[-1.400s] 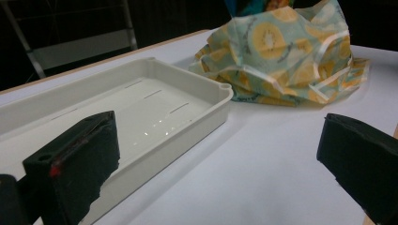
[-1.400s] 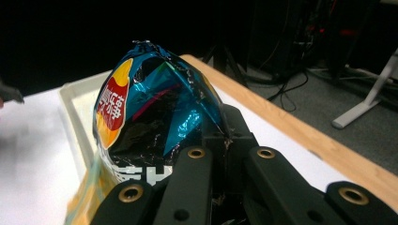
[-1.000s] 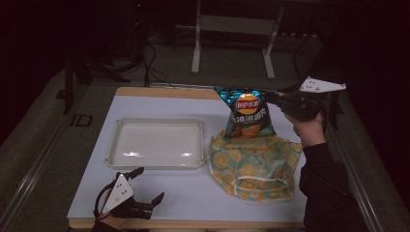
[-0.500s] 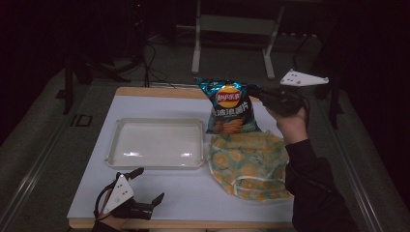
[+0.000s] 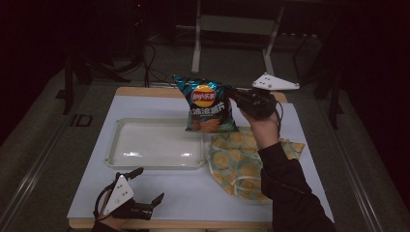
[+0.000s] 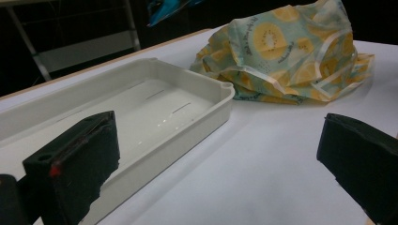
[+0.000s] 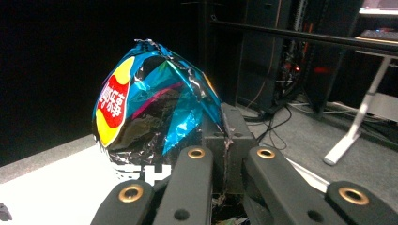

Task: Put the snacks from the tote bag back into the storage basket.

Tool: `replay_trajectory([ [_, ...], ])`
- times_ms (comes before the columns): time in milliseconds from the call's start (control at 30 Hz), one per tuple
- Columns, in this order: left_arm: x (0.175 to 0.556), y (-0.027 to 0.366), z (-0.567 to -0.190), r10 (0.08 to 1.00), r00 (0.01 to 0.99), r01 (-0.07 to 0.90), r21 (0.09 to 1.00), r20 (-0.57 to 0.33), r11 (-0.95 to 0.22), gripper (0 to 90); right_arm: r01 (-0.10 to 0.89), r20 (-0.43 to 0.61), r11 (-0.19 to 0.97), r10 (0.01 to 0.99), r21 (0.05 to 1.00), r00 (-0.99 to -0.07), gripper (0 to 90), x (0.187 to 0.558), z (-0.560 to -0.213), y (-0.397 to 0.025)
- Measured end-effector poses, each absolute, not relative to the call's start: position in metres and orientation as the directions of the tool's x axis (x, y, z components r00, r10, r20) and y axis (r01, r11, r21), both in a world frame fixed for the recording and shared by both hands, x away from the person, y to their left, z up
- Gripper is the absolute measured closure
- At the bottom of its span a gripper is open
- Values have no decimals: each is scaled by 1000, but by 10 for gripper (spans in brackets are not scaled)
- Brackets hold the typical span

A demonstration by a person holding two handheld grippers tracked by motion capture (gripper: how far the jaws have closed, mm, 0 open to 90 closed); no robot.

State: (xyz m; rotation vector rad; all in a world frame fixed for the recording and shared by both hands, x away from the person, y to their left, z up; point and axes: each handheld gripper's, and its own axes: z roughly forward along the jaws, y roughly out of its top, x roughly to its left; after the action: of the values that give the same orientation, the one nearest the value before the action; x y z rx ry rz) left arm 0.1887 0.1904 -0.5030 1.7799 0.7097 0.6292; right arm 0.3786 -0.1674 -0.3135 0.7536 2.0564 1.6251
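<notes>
We had the right claw (image 5: 231, 94) clamped on the top edge of the shiny blue crinkled-foil chip bag w/ red-and-yellow logo (image 5: 208, 104), jaws pinched tight on the seam. The bag hung in the air above the white bench (image 5: 193, 193), over the gap between the shallow white plastic tray (image 5: 154, 144) and the crumpled fabric pouch w/ yellow citrus-slice print (image 5: 237, 159), nearer the tray's far right corner. It hung roughly upright, logo toward us. In the right gripper view the bag (image 7: 155, 108) bulged just beyond the jaws, its crimped edge caught between them.

The left claw (image 5: 147, 191) sat low at the near left of the bench, jaws spread wide w/ nothing between them. In the left gripper view the tray (image 6: 141, 108) lay ahead at left, the pouch (image 6: 291, 51) beyond its corner, just beside it; a bit of the blue bag (image 6: 164, 9) showed at top.
</notes>
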Motion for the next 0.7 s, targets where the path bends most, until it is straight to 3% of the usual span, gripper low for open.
replay_trajectory([
  [700,189,192,-502,734,673,159,953,86,-258,1,218,130,75,604,973,-786,900,368,-344,-78],
])
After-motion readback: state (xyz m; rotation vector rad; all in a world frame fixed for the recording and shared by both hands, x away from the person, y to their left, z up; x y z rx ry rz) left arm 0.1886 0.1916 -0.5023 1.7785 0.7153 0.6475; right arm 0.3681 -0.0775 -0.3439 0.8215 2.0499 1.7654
